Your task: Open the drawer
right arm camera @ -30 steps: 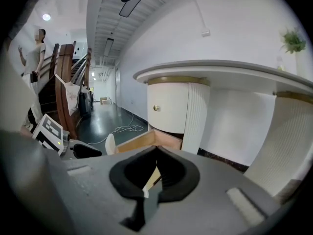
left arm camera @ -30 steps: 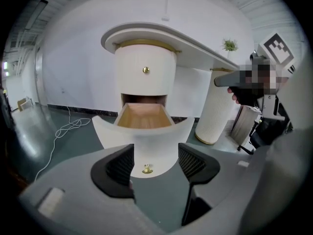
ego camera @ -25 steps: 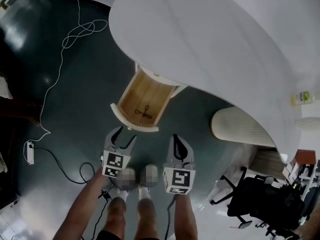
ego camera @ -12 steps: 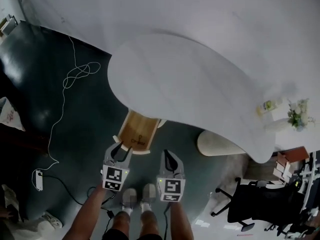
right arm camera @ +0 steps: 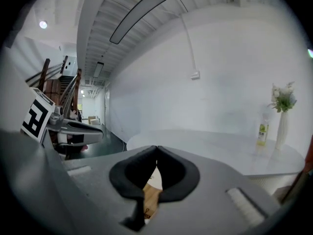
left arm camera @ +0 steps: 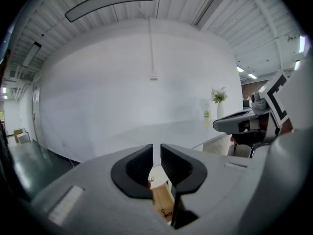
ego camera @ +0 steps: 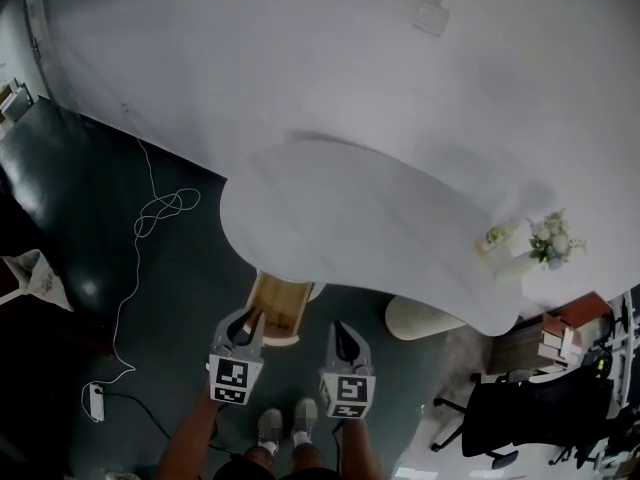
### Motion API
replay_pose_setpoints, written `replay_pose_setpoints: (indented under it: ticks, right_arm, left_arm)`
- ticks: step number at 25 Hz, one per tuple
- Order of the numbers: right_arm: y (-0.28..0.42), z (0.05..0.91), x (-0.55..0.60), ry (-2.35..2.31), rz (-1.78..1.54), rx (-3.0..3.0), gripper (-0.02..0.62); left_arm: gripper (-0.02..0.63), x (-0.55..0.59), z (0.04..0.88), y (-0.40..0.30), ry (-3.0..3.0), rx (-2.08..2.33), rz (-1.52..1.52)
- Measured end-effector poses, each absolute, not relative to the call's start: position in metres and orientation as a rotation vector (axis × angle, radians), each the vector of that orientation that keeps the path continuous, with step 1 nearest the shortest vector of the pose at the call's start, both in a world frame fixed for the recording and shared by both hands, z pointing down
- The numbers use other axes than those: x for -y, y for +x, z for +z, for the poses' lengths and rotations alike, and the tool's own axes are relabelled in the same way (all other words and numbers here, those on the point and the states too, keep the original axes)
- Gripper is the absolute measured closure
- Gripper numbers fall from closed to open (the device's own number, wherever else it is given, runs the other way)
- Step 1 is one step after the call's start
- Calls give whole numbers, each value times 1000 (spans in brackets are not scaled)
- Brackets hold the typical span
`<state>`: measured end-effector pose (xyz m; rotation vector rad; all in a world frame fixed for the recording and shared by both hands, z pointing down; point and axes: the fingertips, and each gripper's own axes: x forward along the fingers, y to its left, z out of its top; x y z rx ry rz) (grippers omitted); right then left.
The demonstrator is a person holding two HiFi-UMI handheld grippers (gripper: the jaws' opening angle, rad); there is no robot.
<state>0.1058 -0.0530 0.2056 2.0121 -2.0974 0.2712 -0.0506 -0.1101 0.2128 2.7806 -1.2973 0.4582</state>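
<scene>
A wooden drawer (ego camera: 277, 302) stands pulled out from under the curved white table (ego camera: 380, 218), its white front (ego camera: 270, 339) toward me. Both grippers hang in the air on the near side of it, apart from it. My left gripper (ego camera: 246, 322) has just been closing its jaws; only a narrow gap remains, with nothing between them. In the left gripper view the left gripper (left arm camera: 156, 150) shows the drawer (left arm camera: 162, 202) far below. My right gripper (ego camera: 340, 330) is shut and empty, and in the right gripper view the right gripper (right arm camera: 156, 150) shows its tips touching above the drawer (right arm camera: 150, 199).
A vase of flowers (ego camera: 548, 238) and a bottle (ego camera: 495, 236) stand on the table's right end. A white ribbed bin (ego camera: 425, 318) sits right of the drawer and a black office chair (ego camera: 520, 408) beyond it. A white cable (ego camera: 160, 208) and power strip (ego camera: 96, 400) lie on the dark floor.
Both grippers and my view have risen, so the drawer and table look smaller and farther below. The left jaws have narrowed from wide apart to a slit. The drawer stays pulled out.
</scene>
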Motion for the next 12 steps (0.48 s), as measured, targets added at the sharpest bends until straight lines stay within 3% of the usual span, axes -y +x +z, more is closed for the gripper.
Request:
replay_pose_setpoints:
  ticks: [12]
  right_arm:
    - [117, 97, 6, 2121, 126, 2087, 594]
  left_arm:
    - [588, 75, 100, -57, 2842, 1335, 301]
